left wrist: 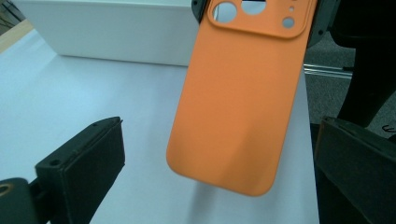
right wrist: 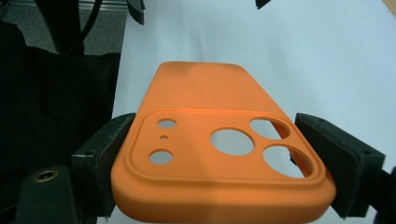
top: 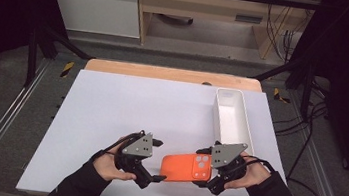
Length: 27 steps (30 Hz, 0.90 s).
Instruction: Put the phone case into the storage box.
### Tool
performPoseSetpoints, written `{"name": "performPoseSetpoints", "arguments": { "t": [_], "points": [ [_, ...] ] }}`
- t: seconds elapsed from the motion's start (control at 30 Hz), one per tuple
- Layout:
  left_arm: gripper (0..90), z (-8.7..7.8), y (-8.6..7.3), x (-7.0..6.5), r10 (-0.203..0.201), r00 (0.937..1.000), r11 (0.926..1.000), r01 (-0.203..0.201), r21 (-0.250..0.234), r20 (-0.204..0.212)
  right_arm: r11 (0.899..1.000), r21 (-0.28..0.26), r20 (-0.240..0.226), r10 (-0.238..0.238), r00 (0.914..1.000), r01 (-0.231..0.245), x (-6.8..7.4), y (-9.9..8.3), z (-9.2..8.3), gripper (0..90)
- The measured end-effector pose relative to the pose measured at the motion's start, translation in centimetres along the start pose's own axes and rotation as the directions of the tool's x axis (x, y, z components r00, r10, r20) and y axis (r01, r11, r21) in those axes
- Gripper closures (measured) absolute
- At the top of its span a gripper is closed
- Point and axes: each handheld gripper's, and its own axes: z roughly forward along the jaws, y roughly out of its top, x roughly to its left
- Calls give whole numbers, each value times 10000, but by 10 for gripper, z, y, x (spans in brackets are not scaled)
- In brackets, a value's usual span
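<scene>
The right gripper (top: pixel 213 176) is clamping the orange case (top: pixel 186 168) by its camera end near the table's front edge; the left gripper (top: pixel 157 160), jaws wide, is straddling its free end, handover not yet done

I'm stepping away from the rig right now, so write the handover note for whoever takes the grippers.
Right gripper: shut on the camera end of the orange soft phone case, holding it above the white table sheet.
Left gripper: open, jaws on either side of the case's plain end, not touching it.
White rectangular plastic bin: at the table's right, nothing in it.
Done: case picked up.
Left: probably close the left gripper on the free end; where the case goes next cannot be told.
</scene>
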Motion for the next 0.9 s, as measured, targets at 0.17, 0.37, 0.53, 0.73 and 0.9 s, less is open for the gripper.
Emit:
{"name": "performPoseSetpoints", "arguments": {
  "t": [0.17,0.37,0.53,0.73,0.9],
  "points": [
    [0,2,-2,1,-277,9996,9996,277,-1,71,9996,252,33,-85,10000,84,-3,7,-8,162],
    [0,3,-3,0,-326,9992,9994,322,155,215,9982,601,82,-83,9999,78,-7,18,-16,162],
    [0,5,-4,2,-430,9988,9984,421,368,242,9944,1040,-71,-155,9999,162,-9,28,-18,162],
    [0,7,-2,1,-405,9988,9976,389,573,273,9876,1544,-207,-268,9994,297,-12,41,-18,162],
    [0,7,0,1,-459,9987,9959,440,788,226,9816,1850,-299,-418,9987,467,-13,51,-20,161]
  ]
}}
